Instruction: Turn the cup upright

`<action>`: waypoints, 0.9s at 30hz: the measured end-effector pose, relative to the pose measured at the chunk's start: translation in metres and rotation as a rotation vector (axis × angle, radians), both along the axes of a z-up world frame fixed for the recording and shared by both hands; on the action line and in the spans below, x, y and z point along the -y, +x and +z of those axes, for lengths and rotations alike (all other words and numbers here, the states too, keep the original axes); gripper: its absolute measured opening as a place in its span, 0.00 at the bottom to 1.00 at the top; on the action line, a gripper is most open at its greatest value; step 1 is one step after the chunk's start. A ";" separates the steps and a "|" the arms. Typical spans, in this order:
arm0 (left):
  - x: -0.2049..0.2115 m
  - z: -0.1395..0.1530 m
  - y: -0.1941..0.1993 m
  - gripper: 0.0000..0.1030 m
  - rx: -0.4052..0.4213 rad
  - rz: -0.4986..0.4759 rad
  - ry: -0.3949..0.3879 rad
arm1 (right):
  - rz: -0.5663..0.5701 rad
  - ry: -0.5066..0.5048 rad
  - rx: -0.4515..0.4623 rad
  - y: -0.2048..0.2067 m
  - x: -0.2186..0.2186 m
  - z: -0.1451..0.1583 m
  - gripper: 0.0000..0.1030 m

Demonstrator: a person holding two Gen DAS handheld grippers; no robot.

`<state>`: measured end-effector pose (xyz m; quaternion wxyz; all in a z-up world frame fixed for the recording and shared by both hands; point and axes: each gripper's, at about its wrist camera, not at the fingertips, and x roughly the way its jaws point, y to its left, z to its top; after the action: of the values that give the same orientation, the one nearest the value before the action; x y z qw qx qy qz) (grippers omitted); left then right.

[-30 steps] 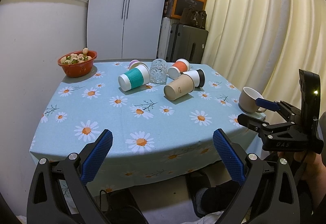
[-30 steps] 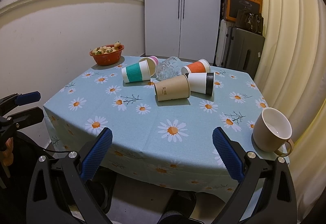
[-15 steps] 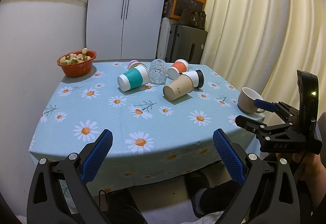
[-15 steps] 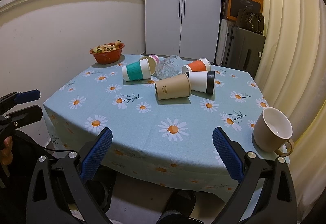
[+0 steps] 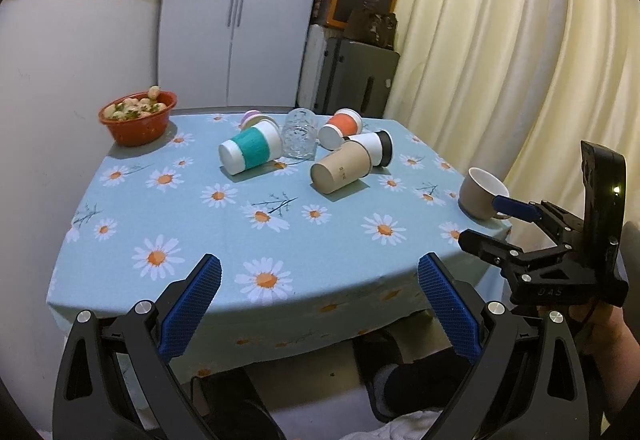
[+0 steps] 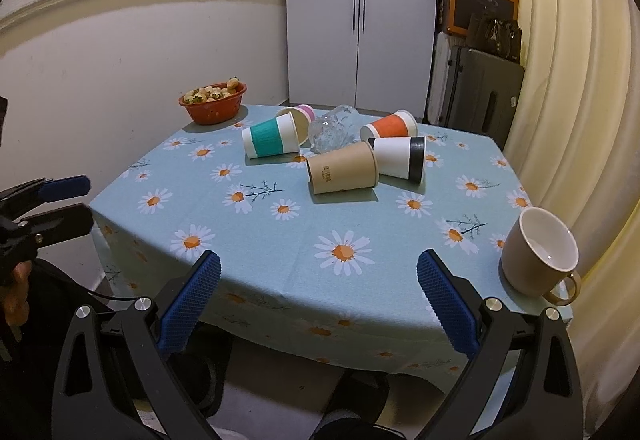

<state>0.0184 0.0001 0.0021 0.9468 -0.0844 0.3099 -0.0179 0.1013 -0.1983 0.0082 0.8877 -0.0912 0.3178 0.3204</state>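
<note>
Several paper cups lie on their sides mid-table: a teal-banded cup [image 5: 251,150] [image 6: 270,138], a plain brown cup [image 5: 341,171] [image 6: 342,173], a white cup with a black band [image 5: 374,147] [image 6: 402,159], an orange cup [image 5: 343,127] [image 6: 390,126] and a pink-rimmed cup [image 6: 301,112]. A clear glass [image 5: 299,139] [image 6: 334,128] lies among them. A beige mug [image 5: 480,193] [image 6: 538,257] stands upright at the table's right edge. My left gripper [image 5: 318,306] is open and empty before the table's front edge. My right gripper [image 6: 318,306] is open and empty, also short of the table; it shows in the left wrist view [image 5: 496,224].
A red bowl of food [image 5: 138,117] [image 6: 213,102] sits at the table's far left corner. The table has a blue daisy cloth [image 5: 224,232] [image 6: 256,232]. A white cabinet [image 6: 360,12], boxes and a curtain [image 5: 500,52] stand behind and to the right.
Both grippers have drifted back slightly from the table. The cups and mug have not moved.
</note>
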 end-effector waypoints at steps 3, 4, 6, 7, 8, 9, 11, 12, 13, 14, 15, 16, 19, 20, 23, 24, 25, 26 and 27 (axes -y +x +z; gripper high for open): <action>0.002 0.004 0.019 0.94 -0.037 -0.043 0.029 | 0.003 0.021 -0.059 0.013 0.002 0.000 0.95; 0.002 0.006 0.026 0.94 -0.048 -0.054 0.034 | 0.002 0.034 -0.084 0.019 0.004 0.000 0.95; 0.001 0.012 0.043 0.94 -0.071 -0.089 0.034 | 0.000 0.054 -0.118 0.029 0.007 0.001 0.95; 0.001 0.015 0.051 0.94 -0.081 -0.103 0.039 | -0.001 0.065 -0.129 0.033 0.008 0.003 0.95; 0.001 0.018 0.062 0.94 -0.093 -0.121 0.048 | -0.004 0.086 -0.149 0.039 0.011 0.005 0.95; 0.001 0.020 0.070 0.94 -0.103 -0.135 0.053 | -0.006 0.100 -0.165 0.044 0.013 0.006 0.95; 0.001 0.023 0.090 0.94 -0.132 -0.167 0.063 | 0.001 0.133 -0.206 0.056 0.016 0.010 0.95; 0.001 0.024 0.100 0.94 -0.147 -0.182 0.067 | 0.011 0.141 -0.216 0.061 0.016 0.012 0.95; 0.002 0.024 0.113 0.94 -0.169 -0.199 0.078 | 0.014 0.148 -0.219 0.066 0.017 0.016 0.95; 0.002 0.024 0.121 0.94 -0.183 -0.211 0.086 | 0.015 0.158 -0.223 0.069 0.017 0.018 0.95; 0.004 0.023 0.132 0.94 -0.197 -0.226 0.100 | 0.017 0.171 -0.232 0.073 0.017 0.019 0.95; 0.004 0.022 0.139 0.94 -0.206 -0.230 0.110 | 0.019 0.194 -0.253 0.080 0.019 0.021 0.95; 0.008 0.015 0.172 0.94 -0.252 -0.267 0.149 | 0.025 0.250 -0.306 0.095 0.020 0.022 0.95; 0.010 0.011 0.185 0.94 -0.270 -0.278 0.164 | 0.025 0.270 -0.330 0.102 0.021 0.022 0.95; 0.016 0.002 0.219 0.93 -0.317 -0.328 0.176 | 0.015 0.302 -0.379 0.116 0.025 0.019 0.95; 0.018 -0.001 0.230 0.93 -0.332 -0.341 0.184 | 0.015 0.316 -0.399 0.120 0.027 0.017 0.95; 0.021 -0.005 0.242 0.93 -0.353 -0.358 0.192 | 0.017 0.331 -0.419 0.124 0.029 0.014 0.95; 0.023 -0.008 0.250 0.93 -0.366 -0.372 0.202 | 0.016 0.338 -0.431 0.125 0.030 0.010 0.95; 0.026 -0.013 0.261 0.93 -0.386 -0.390 0.222 | 0.017 0.345 -0.442 0.127 0.032 0.007 0.95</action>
<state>0.2796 -0.0258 -0.0108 0.8526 0.0791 0.4947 -0.1490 0.2279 -0.2301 0.0151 0.7965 0.1310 0.4438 0.3892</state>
